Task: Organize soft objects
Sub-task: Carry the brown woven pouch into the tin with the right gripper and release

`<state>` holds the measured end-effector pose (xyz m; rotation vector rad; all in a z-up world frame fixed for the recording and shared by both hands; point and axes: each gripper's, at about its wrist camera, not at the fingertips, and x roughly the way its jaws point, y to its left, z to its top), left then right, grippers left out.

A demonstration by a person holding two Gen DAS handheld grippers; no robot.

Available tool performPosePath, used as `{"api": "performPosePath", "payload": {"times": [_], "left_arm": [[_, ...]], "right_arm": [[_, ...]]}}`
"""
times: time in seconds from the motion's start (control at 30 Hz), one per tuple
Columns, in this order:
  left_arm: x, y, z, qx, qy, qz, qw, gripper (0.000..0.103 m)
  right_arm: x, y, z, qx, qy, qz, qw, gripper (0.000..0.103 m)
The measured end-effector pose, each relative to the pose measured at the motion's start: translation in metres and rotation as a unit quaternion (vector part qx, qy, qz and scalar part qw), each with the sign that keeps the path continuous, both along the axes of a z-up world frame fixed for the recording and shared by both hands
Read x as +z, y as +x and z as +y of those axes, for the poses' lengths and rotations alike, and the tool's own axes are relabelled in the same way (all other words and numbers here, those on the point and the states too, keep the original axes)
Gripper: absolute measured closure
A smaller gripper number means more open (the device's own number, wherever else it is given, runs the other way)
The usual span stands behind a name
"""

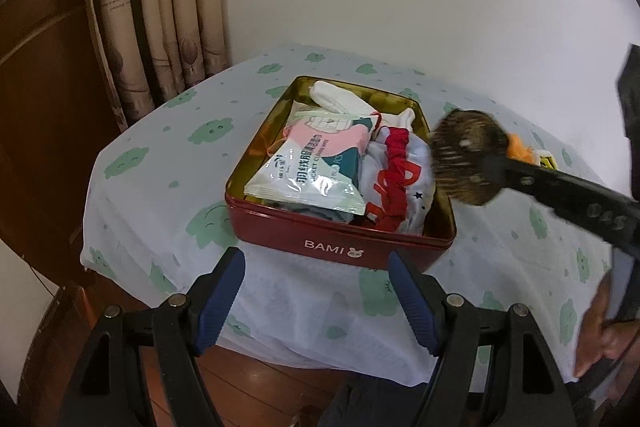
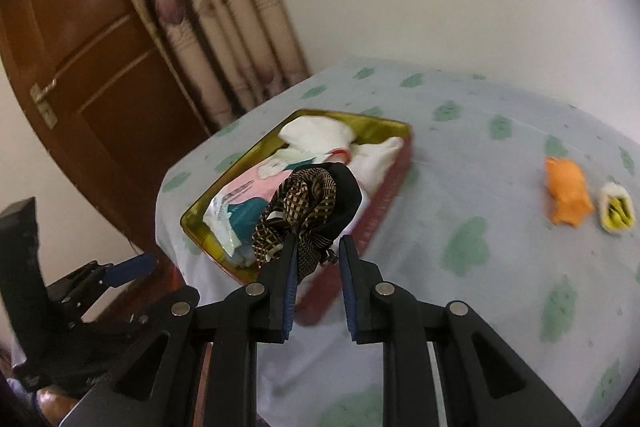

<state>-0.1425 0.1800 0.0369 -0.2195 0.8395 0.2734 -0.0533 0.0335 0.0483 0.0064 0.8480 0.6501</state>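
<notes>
A red tin (image 1: 280, 231) marked BAMI, gold inside, stands on the cloth-covered table. In it lie a wipes pack (image 1: 308, 183), white socks (image 1: 340, 99) and a white garment with red trim (image 1: 400, 179). My right gripper (image 1: 488, 163) comes in from the right, shut on a rolled brown checked cloth (image 1: 464, 155) that hangs over the tin's right rim. In the right wrist view the same cloth (image 2: 308, 211) sits between my right gripper's (image 2: 319, 247) pads, above the tin (image 2: 380, 211). My left gripper (image 1: 316, 257) is open and holds nothing, just short of the tin's front wall.
An orange soft item (image 2: 568, 197) and a small white-and-yellow roll (image 2: 618, 207) lie on the table to the right of the tin. The tablecloth (image 1: 140, 187) drops off at the left and front edges. A curtain (image 1: 160, 7) and a wooden door (image 2: 92, 39) stand behind.
</notes>
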Motion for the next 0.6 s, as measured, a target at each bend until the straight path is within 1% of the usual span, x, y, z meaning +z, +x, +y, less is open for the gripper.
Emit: {"api": "performPosePath", "payload": {"times": [0.17,0.33,0.6], "left_arm": [[0.000,-0.001,0.006,0.005,-0.017,-0.001,0.9998,0.027],[0.000,-0.001,0.003,0.003,-0.008,-0.001,1.0000,0.027],[-0.002,0.001,0.003,-0.003,-0.009,0.006,0.9999,0.027]], "right_arm": [[-0.010,0.011,0.026,0.020,-0.023,0.003,1.000,0.084],[-0.017,0.017,0.042,0.033,-0.054,0.001,0.998,0.083],[-0.034,0.030,0.057,0.042,-0.080,0.014,0.996,0.083]]}}
